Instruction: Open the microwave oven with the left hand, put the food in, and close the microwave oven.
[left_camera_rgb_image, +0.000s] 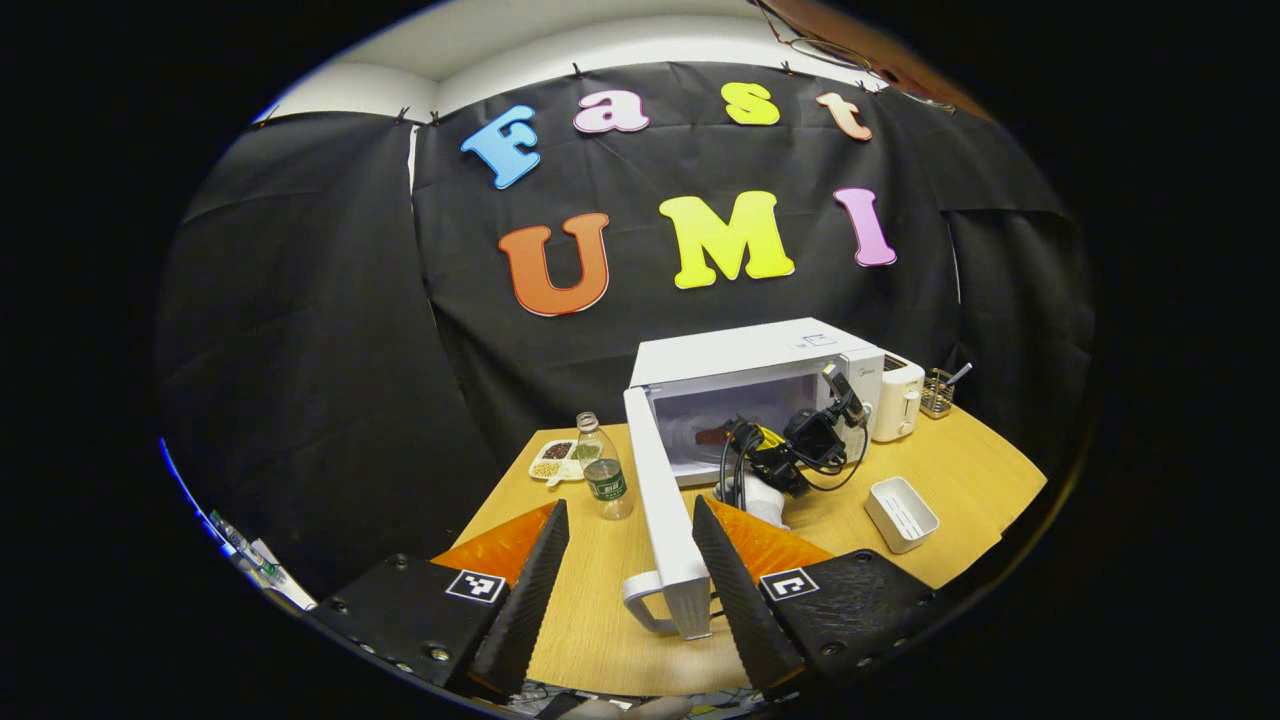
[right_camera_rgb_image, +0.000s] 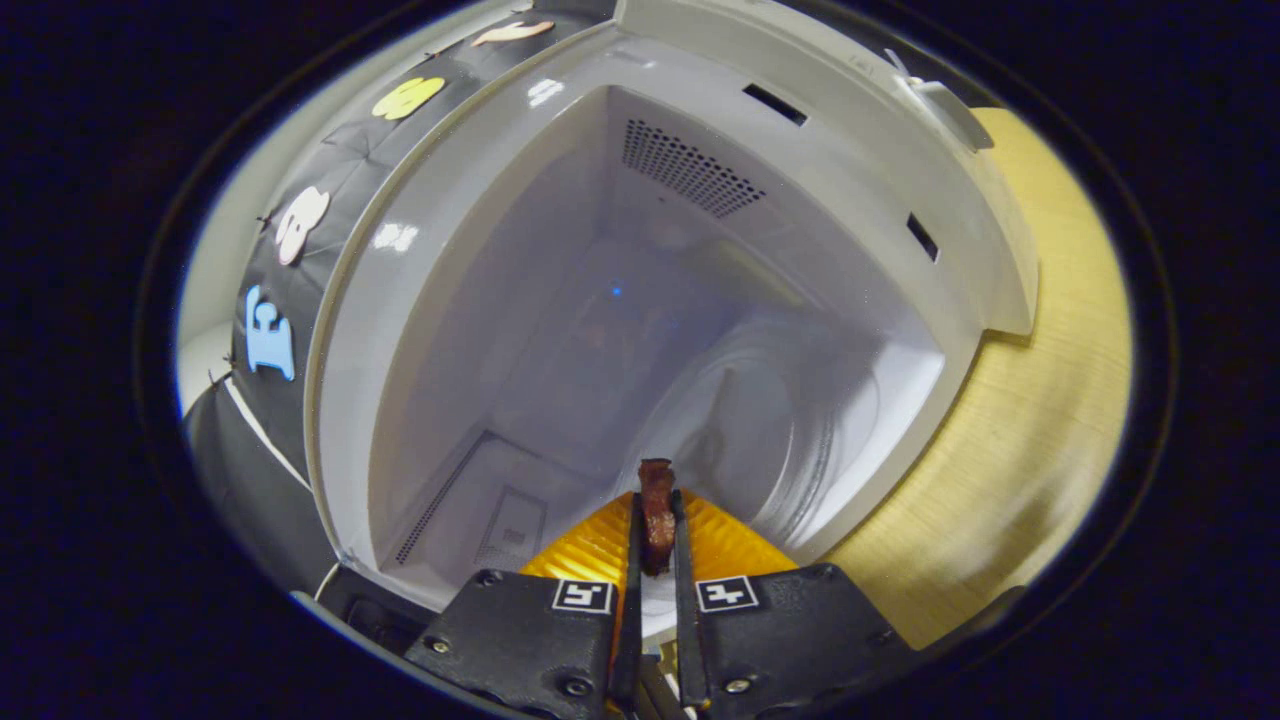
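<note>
Food held inside the open microwave

The right hand-held gripper (right_camera_rgb_image: 655, 520), nearly closed, pinches the food (right_camera_rgb_image: 657, 510) above the microwave (left_camera_rgb_image: 745, 385) floor; the left hand-held gripper (left_camera_rgb_image: 630, 545) gapes empty beside the door (left_camera_rgb_image: 665, 520). Released high, the food may bounce off-centre.

Both views are sharp at centre with strong fisheye bending at the edges. Even overhead light; glare spots on the microwave (right_camera_rgb_image: 640, 300) cavity's upper left; wood blurred at lower right.
</note>
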